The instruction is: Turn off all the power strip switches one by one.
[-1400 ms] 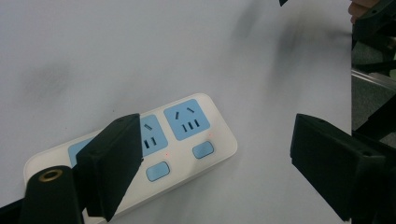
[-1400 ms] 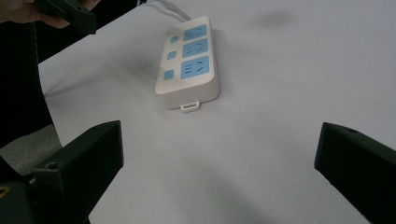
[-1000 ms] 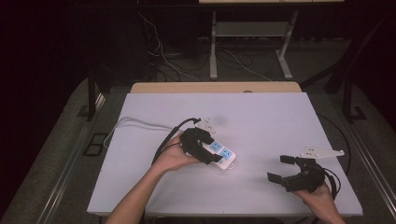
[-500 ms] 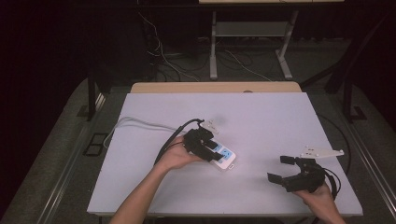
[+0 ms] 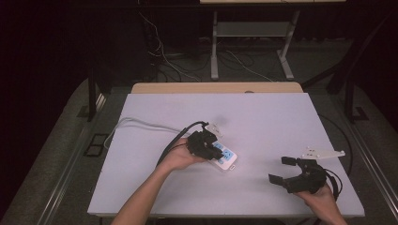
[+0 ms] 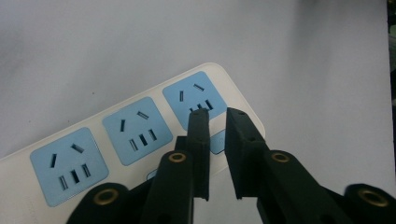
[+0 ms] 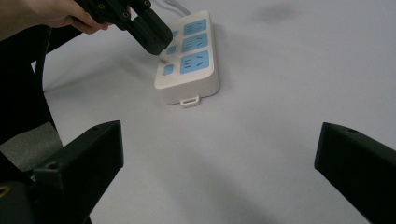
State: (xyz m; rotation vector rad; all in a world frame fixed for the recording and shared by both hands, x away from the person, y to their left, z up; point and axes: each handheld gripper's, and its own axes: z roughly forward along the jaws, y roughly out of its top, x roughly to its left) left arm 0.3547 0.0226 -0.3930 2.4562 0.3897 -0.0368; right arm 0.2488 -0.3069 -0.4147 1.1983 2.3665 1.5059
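Power strip (image 5: 224, 157), white with three blue socket panels, lies flat on the pale tabletop (image 5: 263, 117) near its middle, its white cord (image 5: 136, 123) trailing off toward the left edge. The left tool (image 5: 205, 144) is poised over the strip; in the left gripper view its jaws stand close together with only a narrow gap between them, gripping nothing, their tips above the end socket (image 6: 194, 98) and the small blue button (image 6: 217, 141) beside it. Whether the tips touch the strip cannot be told. The left hand (image 5: 179, 157) holds this tool from behind, black cable looping off it. The right tool (image 5: 281, 170) sits well apart, near the right front corner of the tabletop, held by the right hand (image 5: 324, 197); its jaws are spread wide and empty, pointing toward the strip, whose near end carries a small white tab (image 7: 189, 101)
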